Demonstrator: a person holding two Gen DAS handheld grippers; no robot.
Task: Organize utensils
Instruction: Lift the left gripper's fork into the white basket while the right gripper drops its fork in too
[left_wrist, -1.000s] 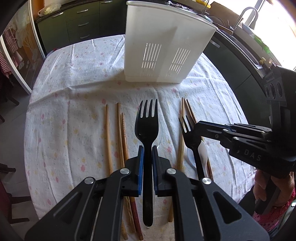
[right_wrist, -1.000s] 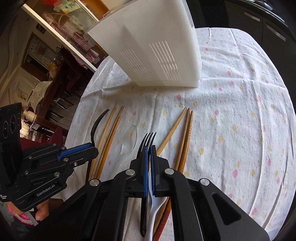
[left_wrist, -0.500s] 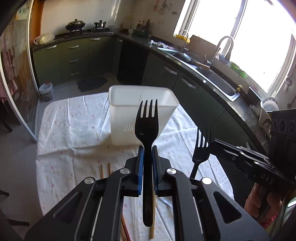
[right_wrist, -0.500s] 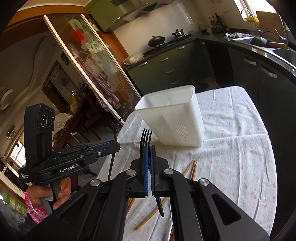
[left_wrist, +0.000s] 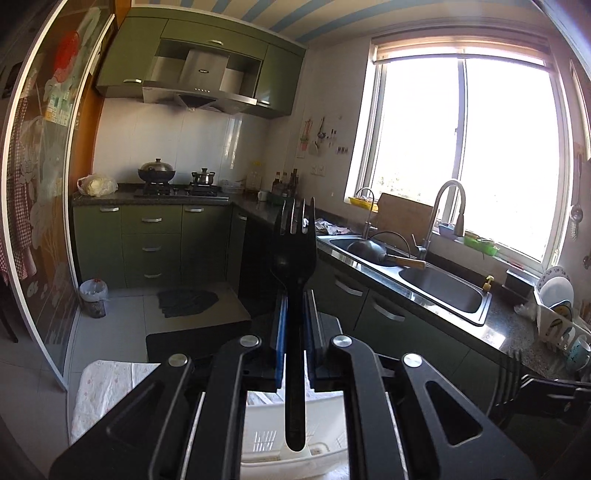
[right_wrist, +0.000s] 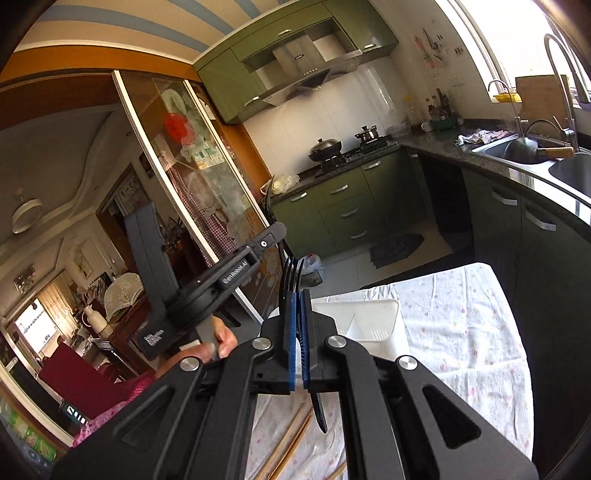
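Left wrist view: the left gripper (left_wrist: 294, 332) is clenched on a black plastic fork (left_wrist: 294, 266), its blue pads (left_wrist: 280, 332) pressing the handle from both sides. The fork stands upright with tines up, and its handle end hangs above the white slotted utensil holder (left_wrist: 258, 435), which shows between the gripper's arms. A corner of the floral tablecloth (left_wrist: 107, 387) lies at lower left. At the right edge, the tines of a second black fork (left_wrist: 508, 380) show against the other gripper's dark body.

Right wrist view: the right gripper (right_wrist: 297, 332) is closed on the second black fork (right_wrist: 291, 273), tines up, with the handle tip poking out below the pads over the tablecloth (right_wrist: 461, 332). The white utensil holder (right_wrist: 369, 321) sits near the table's far edge, just beyond the gripper. Wooden chopsticks (right_wrist: 291, 443) lie on the cloth at the near edge. The left gripper (right_wrist: 273, 230) is raised at left, gripping its fork.
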